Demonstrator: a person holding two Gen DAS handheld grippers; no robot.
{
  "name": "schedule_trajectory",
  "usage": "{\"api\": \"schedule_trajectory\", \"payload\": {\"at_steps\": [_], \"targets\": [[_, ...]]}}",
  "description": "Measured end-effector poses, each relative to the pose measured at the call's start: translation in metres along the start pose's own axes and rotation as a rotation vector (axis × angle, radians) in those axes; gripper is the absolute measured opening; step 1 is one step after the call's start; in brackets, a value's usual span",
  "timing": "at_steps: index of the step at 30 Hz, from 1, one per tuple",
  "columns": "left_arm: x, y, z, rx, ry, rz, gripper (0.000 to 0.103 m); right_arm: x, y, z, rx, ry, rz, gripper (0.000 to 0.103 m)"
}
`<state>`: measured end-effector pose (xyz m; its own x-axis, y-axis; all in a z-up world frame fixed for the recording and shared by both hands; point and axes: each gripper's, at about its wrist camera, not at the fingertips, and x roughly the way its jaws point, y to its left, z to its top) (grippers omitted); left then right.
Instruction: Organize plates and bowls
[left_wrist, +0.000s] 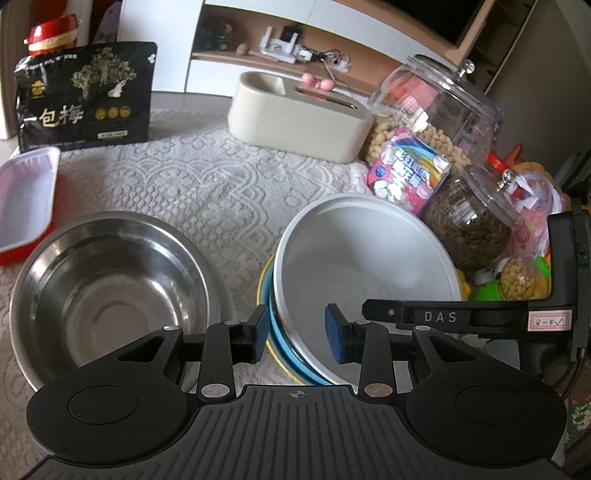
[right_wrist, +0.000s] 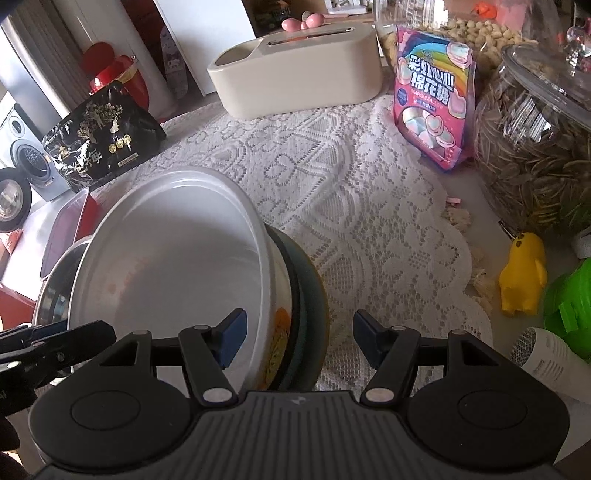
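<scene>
A white bowl (left_wrist: 362, 258) (right_wrist: 177, 258) sits tilted in a blue plate (left_wrist: 280, 347) on a yellow plate (left_wrist: 264, 284), on the lace cloth. My left gripper (left_wrist: 295, 334) straddles their near rims. One pad is outside the yellow plate, the other inside the bowl, shut on them. My right gripper (right_wrist: 299, 336) straddles the bowl wall and the plates' rims (right_wrist: 308, 295) from the other side. Its left pad is inside the bowl and cloth shows beside its right pad, so it is open. An empty steel bowl (left_wrist: 110, 280) (right_wrist: 55, 288) stands just left of the stack.
A red tray with a white liner (left_wrist: 26, 199) lies at the left edge, a black snack bag (left_wrist: 85, 96) behind it. A beige tissue box (left_wrist: 295, 114) is at the back. A pink marshmallow bag (right_wrist: 432, 99), glass jars (right_wrist: 535, 147) and a yellow toy (right_wrist: 522, 273) crowd the right.
</scene>
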<state>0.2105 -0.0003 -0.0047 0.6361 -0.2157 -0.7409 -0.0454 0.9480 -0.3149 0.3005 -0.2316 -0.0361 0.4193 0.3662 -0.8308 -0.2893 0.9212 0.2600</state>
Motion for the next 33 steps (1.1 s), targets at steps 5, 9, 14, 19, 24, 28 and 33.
{"api": "schedule_trajectory", "payload": {"at_steps": [5,9,14,19,24,28,33], "targets": [[0.007,-0.001,0.001,0.006,0.014,0.038,0.036,0.001,0.000,-0.005,-0.009,0.007,0.008,0.064],[0.014,0.003,0.003,-0.006,0.037,0.032,0.037,0.001,-0.001,-0.008,-0.012,0.009,0.019,0.064],[0.023,0.011,0.007,-0.054,0.053,0.022,0.036,0.000,-0.005,-0.008,0.016,0.019,0.044,0.064],[0.031,0.019,0.010,-0.114,0.068,-0.011,0.039,0.003,-0.006,-0.006,0.036,0.028,0.051,0.064],[0.038,0.022,0.011,-0.135,0.081,-0.029,0.039,0.007,-0.005,-0.007,0.043,0.041,0.074,0.064],[0.041,0.016,0.009,-0.098,0.091,-0.018,0.043,0.010,-0.006,-0.008,0.052,0.046,0.099,0.064],[0.040,0.017,0.009,-0.117,0.090,-0.031,0.043,0.014,-0.007,-0.008,0.074,0.071,0.153,0.064]]}}
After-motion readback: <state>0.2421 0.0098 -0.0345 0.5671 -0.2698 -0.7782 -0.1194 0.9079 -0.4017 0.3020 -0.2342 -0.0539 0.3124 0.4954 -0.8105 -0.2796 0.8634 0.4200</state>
